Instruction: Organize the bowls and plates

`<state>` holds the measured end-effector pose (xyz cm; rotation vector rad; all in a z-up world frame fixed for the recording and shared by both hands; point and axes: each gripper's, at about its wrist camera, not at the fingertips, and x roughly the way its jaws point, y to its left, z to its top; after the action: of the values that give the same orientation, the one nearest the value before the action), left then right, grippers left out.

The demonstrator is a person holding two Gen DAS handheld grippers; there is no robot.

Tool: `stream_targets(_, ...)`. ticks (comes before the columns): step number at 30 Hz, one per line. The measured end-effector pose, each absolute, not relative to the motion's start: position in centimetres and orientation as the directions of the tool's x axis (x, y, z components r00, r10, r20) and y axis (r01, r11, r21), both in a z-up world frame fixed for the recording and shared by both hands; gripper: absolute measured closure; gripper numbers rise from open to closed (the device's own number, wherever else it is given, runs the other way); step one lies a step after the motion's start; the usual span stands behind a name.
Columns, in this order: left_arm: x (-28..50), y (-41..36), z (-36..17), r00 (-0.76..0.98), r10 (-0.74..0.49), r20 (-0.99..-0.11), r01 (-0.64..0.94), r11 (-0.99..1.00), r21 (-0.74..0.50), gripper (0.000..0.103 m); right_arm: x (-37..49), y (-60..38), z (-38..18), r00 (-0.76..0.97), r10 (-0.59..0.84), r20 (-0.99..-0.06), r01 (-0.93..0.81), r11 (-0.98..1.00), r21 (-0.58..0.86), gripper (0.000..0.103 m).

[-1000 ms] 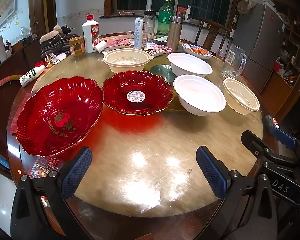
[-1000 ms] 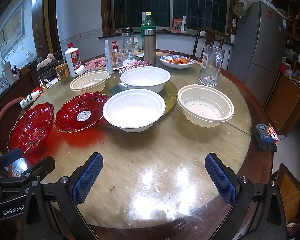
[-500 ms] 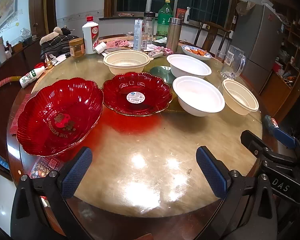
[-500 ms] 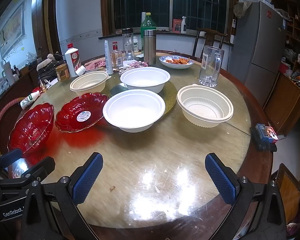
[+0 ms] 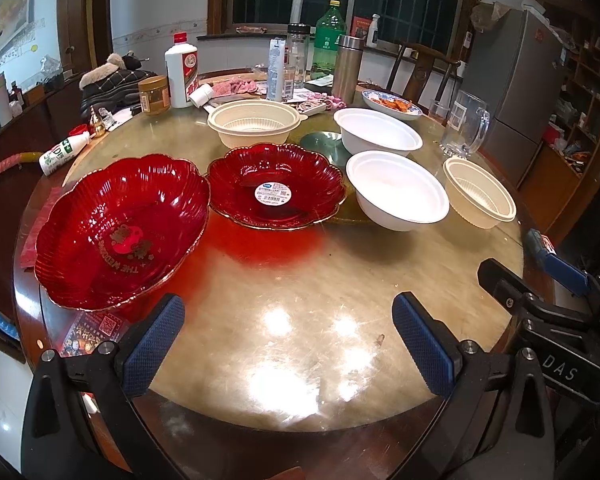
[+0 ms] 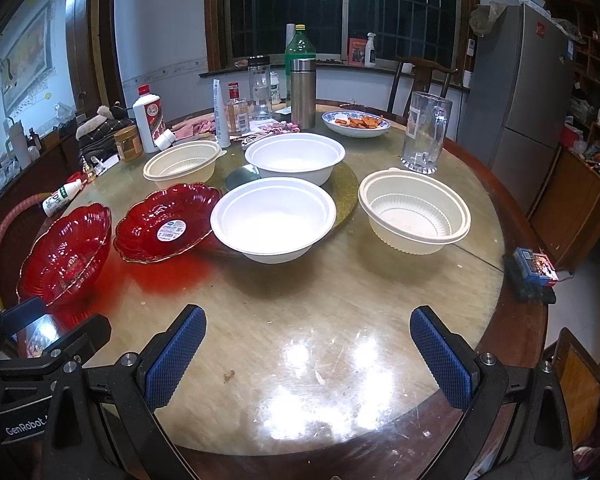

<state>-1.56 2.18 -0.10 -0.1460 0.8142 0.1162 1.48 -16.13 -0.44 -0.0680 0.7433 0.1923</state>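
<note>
1. The left gripper [image 5: 287, 336] hangs over the near edge of the round table [image 5: 300, 280], its blue pads spread wide with nothing between them.
2. The right gripper [image 6: 306, 344] is likewise wide open and empty, above the near rim of the table.
3. In the left view, a big red bowl [image 5: 120, 236] lies at 10 o'clock from the left gripper, tilted toward the camera.
4. A red plate [image 5: 276, 186] with a white sticker sits at 12 o'clock, just beside the big red bowl; whether their rims touch cannot be told.
5. In the right view, a white bowl [image 6: 274, 220] stands at 12 o'clock, its rim over the edge of the red plate.
6. A second white bowl [image 6: 296, 158] stands just behind it, farther along 12 o'clock.
7. A cream bowl [image 6: 414, 212] sits at 1 o'clock from the right gripper, apart from the white ones.
8. Another cream bowl [image 6: 182, 166] sits at 11 o'clock, behind the red plate.
9. A glass mug [image 6: 424, 136] stands behind the cream bowl at 1 o'clock.
</note>
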Motion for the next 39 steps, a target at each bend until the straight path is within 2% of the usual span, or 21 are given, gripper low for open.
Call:
stream_targets(4, -3.2, 3.5, 2.5, 0.738, 0.057, -0.672, -0.137, 0.988, -0.066, 0.000, 0.8, -15.7, 0.9, 0.719, 0.286, -0.634, -0.286, 0.953, 0.105, 0.000)
stream_targets(6, -5.0, 5.4, 5.4, 0.803, 0.074, -0.592, -0.157, 0.983, -0.091, 0.000, 0.4, -15.3, 2.4, 0.714, 0.386, -0.584, -0.347, 0.920, 0.183, 0.000)
stream_targets(8, -7.3, 8.0, 8.8, 0.876, 0.122, -0.467, -0.201, 0.972, -0.123, 0.000, 0.3, -15.0, 3.9, 0.697, 0.494, -0.520, -0.406, 0.869, 0.282, 0.000)
stream_targets(11, -11.5, 12.1, 11.5, 0.952, 0.226, -0.206, -0.266, 0.944, -0.196, 0.000, 0.4, -14.1, 4.9, 0.653, 0.614, -0.443, -0.460, 0.787, 0.412, 0.000)
stream_targets(13, -13.0, 14.9, 10.1, 0.968, 0.212, -0.131, -0.242, 0.929, -0.279, 0.000, 1.3, -12.2, 4.4, 0.597, 0.670, -0.441, -0.479, 0.739, 0.474, 0.000)
stream_targets(14, -12.8, 16.4, 9.0, 0.964, 0.200, -0.176, -0.248, 0.915, -0.319, 0.000, 1.7, -10.7, 3.8, 0.556, 0.691, -0.463, -0.492, 0.722, 0.487, 0.000)
stream_targets(15, -12.1, 17.6, 7.8, 0.945, 0.199, -0.261, -0.280, 0.904, -0.325, 0.000, 2.1, -9.7, 3.3, 0.532, 0.697, -0.481, -0.498, 0.717, 0.488, 0.000)
stream_targets(19, -8.4, 20.7, 2.0, 0.808, 0.167, -0.564, -0.345, 0.911, -0.225, 0.000, 3.7, -3.7, 0.4, 0.366, 0.733, -0.574, -0.534, 0.670, 0.515, 0.000)
stream_targets(21, -7.4, 22.4, -0.5, 0.758, 0.079, -0.648, -0.332, 0.901, -0.279, 0.000, 4.2, -1.6, -0.8, 0.293, 0.739, -0.607, -0.531, 0.654, 0.539, 0.000)
stream_targets(23, -7.0, 23.7, -1.6, 0.736, 0.058, -0.674, -0.359, 0.878, -0.316, 0.000, 4.7, 0.3, -1.6, 0.245, 0.730, -0.639, -0.539, 0.650, 0.536, 0.000)
stream_targets(27, -5.8, 24.6, -2.0, 0.673, 0.197, -0.713, -0.437, 0.884, -0.168, 0.000, 5.7, 3.1, -2.9, 0.221, 0.640, -0.736, -0.558, 0.701, 0.443, 0.000)
stream_targets(29, -4.5, 25.4, -3.0, 0.642, 0.168, -0.748, -0.421, 0.893, -0.161, 0.000, 6.6, 3.8, -3.2, 0.225, 0.623, -0.749, -0.552, 0.715, 0.428, 0.000)
stream_targets(35, -3.4, 26.8, -3.4, 0.626, 0.117, -0.771, -0.413, 0.888, -0.201, 0.000, 8.7, 4.9, -4.8, 0.185, 0.600, -0.778, -0.477, 0.747, 0.463, 0.002)
stream_targets(36, -3.0, 26.9, -3.6, 0.617, 0.109, -0.779, -0.416, 0.886, -0.206, 0.002, 8.9, 5.0, -5.0, 0.184, 0.593, -0.784, -0.469, 0.754, 0.460, 0.002)
stream_targets(37, -2.6, 27.0, -3.8, 0.614, 0.100, -0.783, -0.411, 0.887, -0.210, 0.011, 9.2, 5.3, -5.2, 0.184, 0.589, -0.787, -0.466, 0.757, 0.458, 0.005)
stream_targets(38, -2.2, 26.9, -3.9, 0.606, 0.098, -0.789, -0.410, 0.889, -0.204, 0.015, 9.3, 5.5, -5.2, 0.181, 0.584, -0.791, -0.466, 0.759, 0.454, 0.008)
stream_targets(39, -1.9, 26.8, -4.1, 0.596, 0.101, -0.796, -0.412, 0.890, -0.195, 0.020, 9.3, 5.7, -5.3, 0.176, 0.579, -0.796, -0.468, 0.761, 0.450, 0.015)
